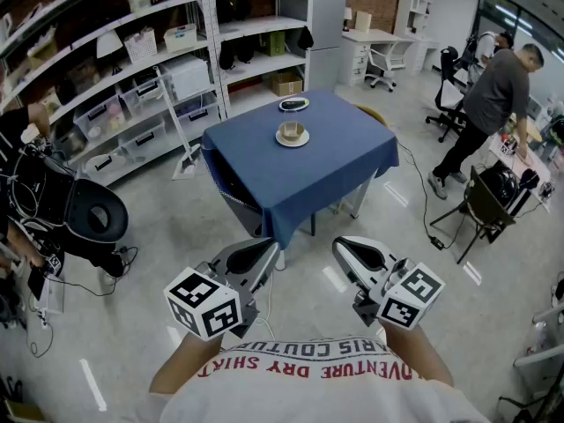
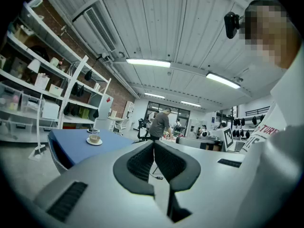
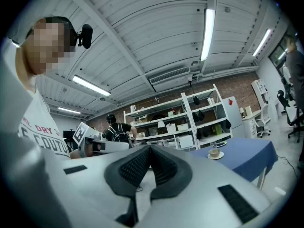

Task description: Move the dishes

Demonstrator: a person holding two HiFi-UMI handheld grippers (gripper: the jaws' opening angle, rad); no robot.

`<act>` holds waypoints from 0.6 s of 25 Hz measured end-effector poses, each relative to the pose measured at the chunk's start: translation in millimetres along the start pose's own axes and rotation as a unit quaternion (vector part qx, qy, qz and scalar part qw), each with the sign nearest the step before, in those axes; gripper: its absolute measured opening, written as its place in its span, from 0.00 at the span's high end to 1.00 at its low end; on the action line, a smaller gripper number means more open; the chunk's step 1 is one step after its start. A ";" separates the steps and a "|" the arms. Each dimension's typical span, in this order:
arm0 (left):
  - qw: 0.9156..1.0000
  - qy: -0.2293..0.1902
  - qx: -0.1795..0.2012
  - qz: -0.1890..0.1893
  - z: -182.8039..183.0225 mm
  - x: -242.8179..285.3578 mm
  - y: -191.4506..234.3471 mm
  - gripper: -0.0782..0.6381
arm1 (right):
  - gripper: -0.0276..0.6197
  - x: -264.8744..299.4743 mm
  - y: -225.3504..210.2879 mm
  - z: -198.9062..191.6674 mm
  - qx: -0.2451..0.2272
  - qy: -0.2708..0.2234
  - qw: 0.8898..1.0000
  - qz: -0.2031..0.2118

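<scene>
Head view: standing well back from the near corner of the tabletop [image 1: 344,161], with left gripper [image 1: 261,250] and right gripper [image 1: 348,251] held low and side by side, nowhere near contact. Cup on saucer [image 1: 292,134] about mid-tabletop, dark dish [image 1: 293,105] beyond it, close to the far edge. Task not started by the look of it, dishes untouched. Left gripper view: jaws clenched, pads meeting at the tips, nothing between them; tabletop [image 2: 80,144] off to the left of the jaws, cup on saucer [image 2: 94,138] small on it, dark dish [image 2: 93,130] just behind. Right gripper view: same again, jaws pressed together and empty; cup on saucer [image 3: 215,153] to the right of the jaws on the tabletop [image 3: 247,156]. Risks, judged only: arriving with jaws clenched likely means shoving a dish instead of gripping it, so open up before reaching the tabletop. Cup probably sits loose on the saucer; pinching the saucer rim and tilting could slide or tip the cup, and cannot tell if it holds liquid. Dark dish near the far edge could go over with a nudge from the near side. Cloth hangs over the tabletop sides; snagging it on the way in could drag both dishes.
</scene>
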State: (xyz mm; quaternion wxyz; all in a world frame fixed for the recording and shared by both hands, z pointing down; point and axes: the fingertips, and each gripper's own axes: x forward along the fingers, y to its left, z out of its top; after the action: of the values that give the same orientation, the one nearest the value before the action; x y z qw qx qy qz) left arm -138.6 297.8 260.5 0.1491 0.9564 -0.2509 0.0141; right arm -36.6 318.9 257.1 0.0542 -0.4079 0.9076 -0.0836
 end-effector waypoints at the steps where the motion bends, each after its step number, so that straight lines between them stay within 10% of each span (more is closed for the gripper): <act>1: 1.000 0.004 -0.003 -0.001 -3.0 -0.1 2.1 0.85 | 0.92 1.0 -1.0 -4.0 0.007 0.003 1.000 -0.002; 15: 1.000 0.025 -0.006 0.009 -31.1 -6.3 26.3 0.85 | 0.92 15.8 -0.1 -39.2 0.032 0.009 0.999 -0.002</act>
State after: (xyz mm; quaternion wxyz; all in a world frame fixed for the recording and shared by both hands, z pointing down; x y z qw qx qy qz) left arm -155.4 288.1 296.9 0.1607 0.9525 -0.2558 0.0375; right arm -53.5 311.1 295.1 0.0588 -0.4074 0.9039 -0.1166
